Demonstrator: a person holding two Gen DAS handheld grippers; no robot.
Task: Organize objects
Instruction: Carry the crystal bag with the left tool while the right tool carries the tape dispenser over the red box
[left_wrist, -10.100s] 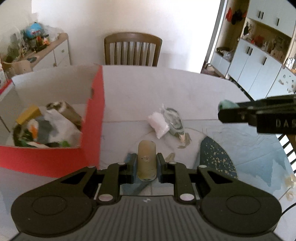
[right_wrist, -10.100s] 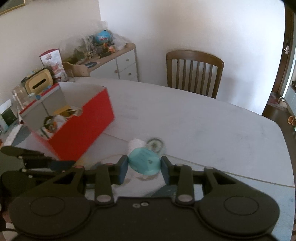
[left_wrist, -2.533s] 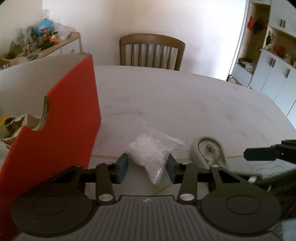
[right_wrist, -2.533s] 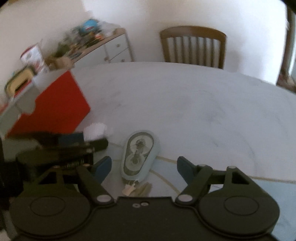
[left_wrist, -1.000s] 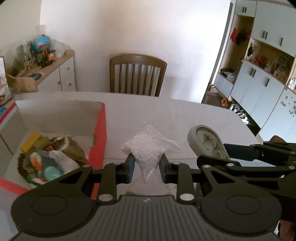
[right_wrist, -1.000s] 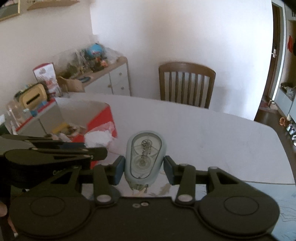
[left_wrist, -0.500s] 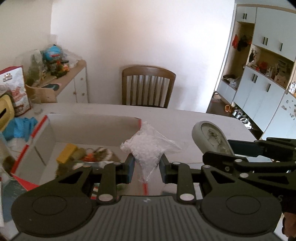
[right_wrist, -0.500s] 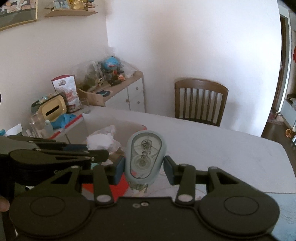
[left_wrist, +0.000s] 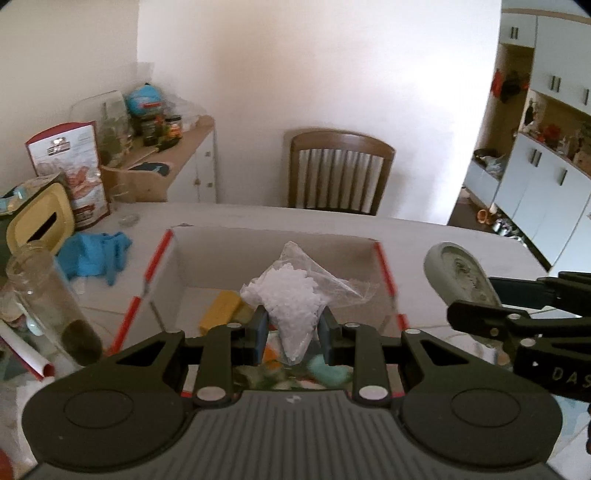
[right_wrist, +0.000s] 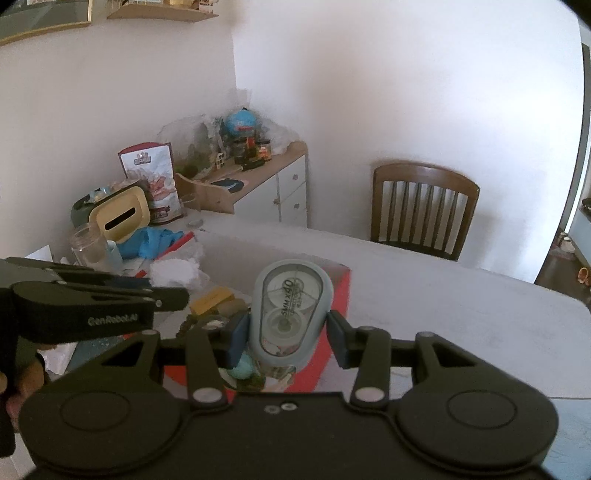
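My left gripper (left_wrist: 292, 334) is shut on a clear bag of white beads (left_wrist: 291, 295), held in the air over the open red box (left_wrist: 384, 262). Inside the box lie a yellow block (left_wrist: 219, 312), a teal piece (left_wrist: 328, 371) and other small items. My right gripper (right_wrist: 286, 338) is shut on a pale blue correction-tape dispenser (right_wrist: 291, 310), upright between the pads, above the box's right part (right_wrist: 338, 295). In the left wrist view the dispenser (left_wrist: 456, 275) and right gripper show at the right; the right wrist view shows the left gripper (right_wrist: 177, 295) with the bag (right_wrist: 175, 271) at the left.
Left of the box stand a glass jar (left_wrist: 51, 299), a blue cloth (left_wrist: 98, 251) and a yellow-lidded container (left_wrist: 40, 225). A cluttered sideboard (left_wrist: 177, 155) is at the back left, a wooden chair (left_wrist: 338, 171) behind the table (right_wrist: 461, 306), cupboards (left_wrist: 550, 192) at the right.
Both grippers have carried their loads leftward and a little up, from beside the box's right wall to over its open top. The grips are unchanged.
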